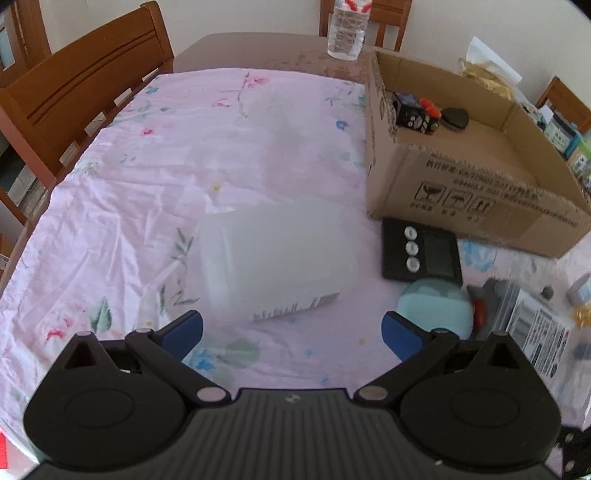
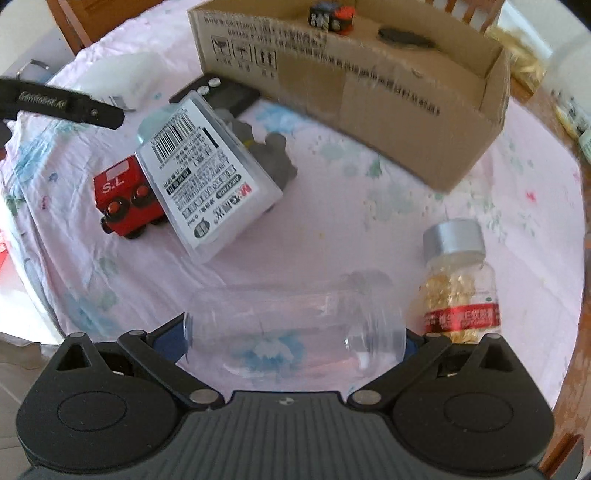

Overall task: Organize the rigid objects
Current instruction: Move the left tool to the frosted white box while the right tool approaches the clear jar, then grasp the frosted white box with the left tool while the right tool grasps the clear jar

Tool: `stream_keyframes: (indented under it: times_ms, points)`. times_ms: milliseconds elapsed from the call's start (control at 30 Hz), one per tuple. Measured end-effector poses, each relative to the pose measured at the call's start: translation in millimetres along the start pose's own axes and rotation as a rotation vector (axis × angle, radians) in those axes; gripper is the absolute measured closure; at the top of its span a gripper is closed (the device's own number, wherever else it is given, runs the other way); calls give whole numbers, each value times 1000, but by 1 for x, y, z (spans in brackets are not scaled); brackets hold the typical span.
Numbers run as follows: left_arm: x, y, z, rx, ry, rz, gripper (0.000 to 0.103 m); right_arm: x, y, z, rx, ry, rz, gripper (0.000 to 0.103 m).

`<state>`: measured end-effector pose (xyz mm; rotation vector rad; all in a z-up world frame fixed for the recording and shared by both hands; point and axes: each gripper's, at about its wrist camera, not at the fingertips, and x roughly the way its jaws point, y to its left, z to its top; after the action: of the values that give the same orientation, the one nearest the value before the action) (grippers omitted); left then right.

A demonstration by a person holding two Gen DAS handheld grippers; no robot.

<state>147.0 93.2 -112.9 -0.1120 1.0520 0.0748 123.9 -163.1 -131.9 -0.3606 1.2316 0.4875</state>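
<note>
Clutter near cardboard box point(image 2: 369, 85): R gripper point(image 2: 295, 332) pinches clear bottle point(image 2: 291, 328), L gripper point(image 1: 291, 328) spread.

The clear jar point(image 2: 295, 328) hides the right jaws' pads; red toy point(image 1: 480, 316) mostly hidden.

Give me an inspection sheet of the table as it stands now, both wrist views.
Surface: pink floral cloth, wrinkled, over a wooden table.
Job's things: cardboard box open, holding a black and red toy and a dark flat piece. White plastic jar lying on its side. Clear jar lying between the right jaws. Capsule bottle upright. Red toy car, labelled clear case leaning across it, grey toy, black timer, pale blue piece.
Clutter: water bottle at the far edge.
Grippers: left gripper open, empty; right gripper around the clear jar, contact unclear.
Cables: nothing seen.
Surroundings: wooden chairs.
</note>
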Motion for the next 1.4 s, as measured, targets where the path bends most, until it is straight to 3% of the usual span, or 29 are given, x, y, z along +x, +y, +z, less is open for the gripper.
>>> stream_keyframes:
  times_ms: [133, 367, 567, 1167, 1400]
  points:
    - [7, -3, 9, -25, -25, 21, 1, -1, -2, -1, 5, -6, -4, 0]
    - [19, 0, 19, -21, -45, 131, 0, 1, 2, -1, 9, -24, -8, 0]
    - [20, 15, 7, 25, -22, 144, 0, 0, 1, -2, 9, -23, -8, 0]
    - [28, 18, 7, -43, -62, 109, 0, -1, 1, -9, 1, -88, -7, 0]
    - [27, 15, 9, -29, -76, 130, 1, 0, 2, 3, 16, -39, -20, 0]
